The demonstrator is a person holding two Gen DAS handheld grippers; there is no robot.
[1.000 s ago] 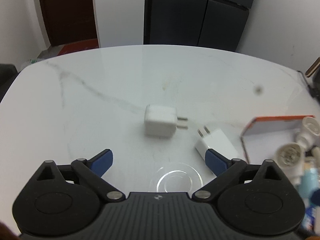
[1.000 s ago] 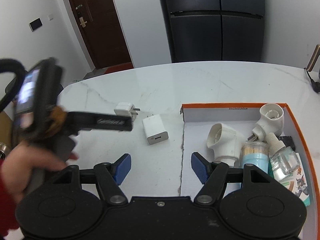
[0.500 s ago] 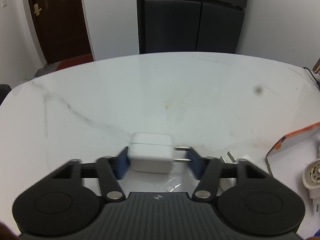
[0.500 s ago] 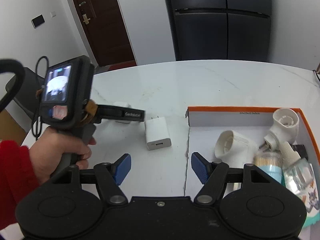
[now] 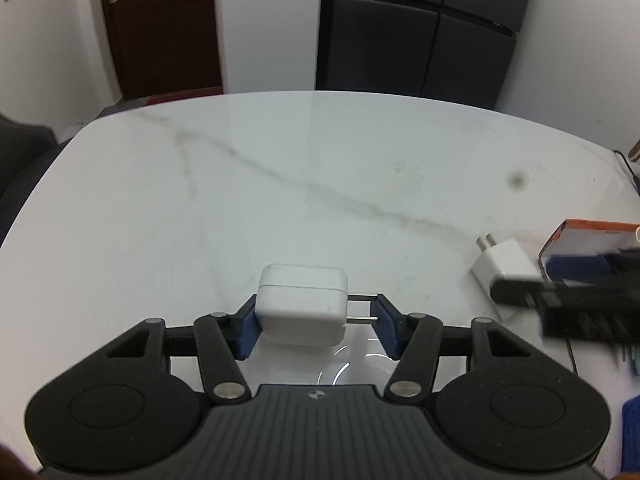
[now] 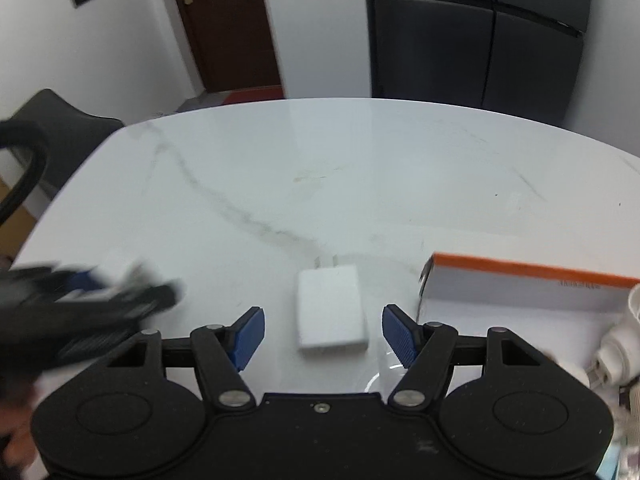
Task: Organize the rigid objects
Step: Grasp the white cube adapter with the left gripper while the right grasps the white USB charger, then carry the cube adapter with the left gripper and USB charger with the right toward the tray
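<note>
Two white chargers on the counter [image 5: 280, 168]: left gripper [image 5: 318, 322] jaws pinch the square charger [image 5: 301, 309]; right gripper [image 6: 323, 334] jaws spread around the flat charger [image 6: 331, 307].

The desk [image 5: 320, 168] is glossy white marble-look stone with grey veins, mirroring the ceiling light. On it, the square charger [image 5: 302, 306] is smooth white plastic with bare metal prongs; the flat charger [image 6: 331, 306] beside it looks the same. The left tongs [image 5: 316, 326] are matt black plastic with ribbed blue pads [image 5: 389, 330] and shiny metal rivets. The box [image 6: 532, 286] is white cardboard, orange-edged.
</note>
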